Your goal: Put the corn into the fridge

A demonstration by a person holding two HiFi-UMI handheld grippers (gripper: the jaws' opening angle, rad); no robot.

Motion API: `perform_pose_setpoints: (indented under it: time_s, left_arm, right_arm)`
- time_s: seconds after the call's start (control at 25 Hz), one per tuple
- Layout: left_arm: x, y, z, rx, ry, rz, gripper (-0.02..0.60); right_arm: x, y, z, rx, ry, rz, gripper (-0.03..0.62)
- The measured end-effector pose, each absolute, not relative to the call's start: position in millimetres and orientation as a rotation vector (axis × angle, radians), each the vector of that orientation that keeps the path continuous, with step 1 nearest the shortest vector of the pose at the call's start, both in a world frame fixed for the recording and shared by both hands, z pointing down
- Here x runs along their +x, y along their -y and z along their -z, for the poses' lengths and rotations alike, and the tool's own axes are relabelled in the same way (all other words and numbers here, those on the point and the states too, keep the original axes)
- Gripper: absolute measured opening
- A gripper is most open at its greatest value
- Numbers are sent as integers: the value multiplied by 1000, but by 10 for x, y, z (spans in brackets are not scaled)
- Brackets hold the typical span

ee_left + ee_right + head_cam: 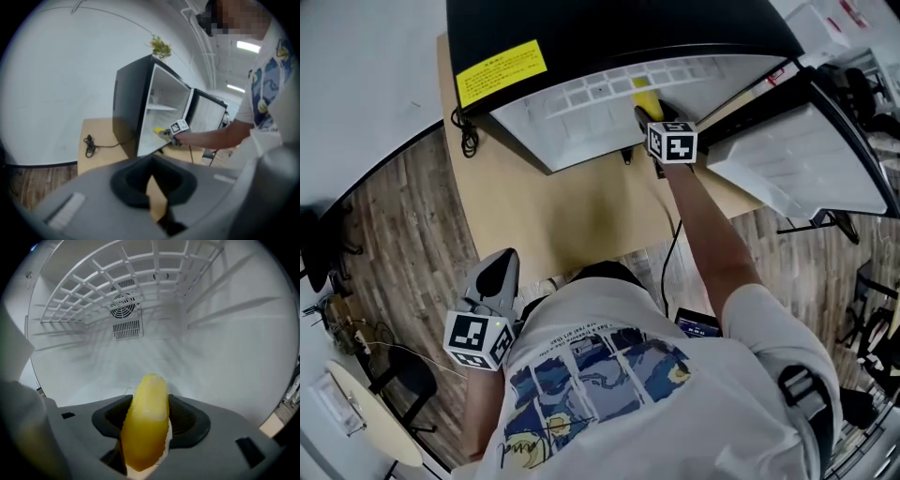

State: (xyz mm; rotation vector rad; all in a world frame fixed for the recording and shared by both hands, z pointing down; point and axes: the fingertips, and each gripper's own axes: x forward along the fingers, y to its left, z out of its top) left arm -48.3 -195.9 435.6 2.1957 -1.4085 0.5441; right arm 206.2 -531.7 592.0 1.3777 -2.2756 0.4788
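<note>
The yellow corn (pixel 644 97) is held in my right gripper (pixel 649 114), which is shut on it and reaches into the open black mini fridge (pixel 609 28). In the right gripper view the corn (pixel 146 425) stands upright between the jaws, above the white fridge floor (pixel 140 357) and below a wire shelf (pixel 122 282). My left gripper (pixel 500 272) hangs low by the person's left side, away from the fridge, jaws together and holding nothing. The left gripper view shows the fridge (pixel 131 108) and the corn (pixel 159 131) from a distance.
The fridge stands on a tan wooden table (pixel 562 206), its door (pixel 797 150) swung open to the right. A black cable (pixel 467 131) lies coiled at the table's left edge. A round side table and a chair (pixel 403 375) stand on the wood floor at the lower left.
</note>
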Motion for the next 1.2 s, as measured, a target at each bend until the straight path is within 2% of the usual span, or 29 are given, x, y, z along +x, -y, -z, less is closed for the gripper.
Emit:
perform_pose_setpoints:
  time_s: [0.64,1.2]
  left_arm:
    - [-534,2045,-4423,2119,1433,-596,9]
    - [-583,2091,-4426,2117,1436,-593,9]
  right_arm:
    - [1987,5868,-6134,1364,2204,-393,239]
    - [1972,5884,-6242,1317,2134,-361,239]
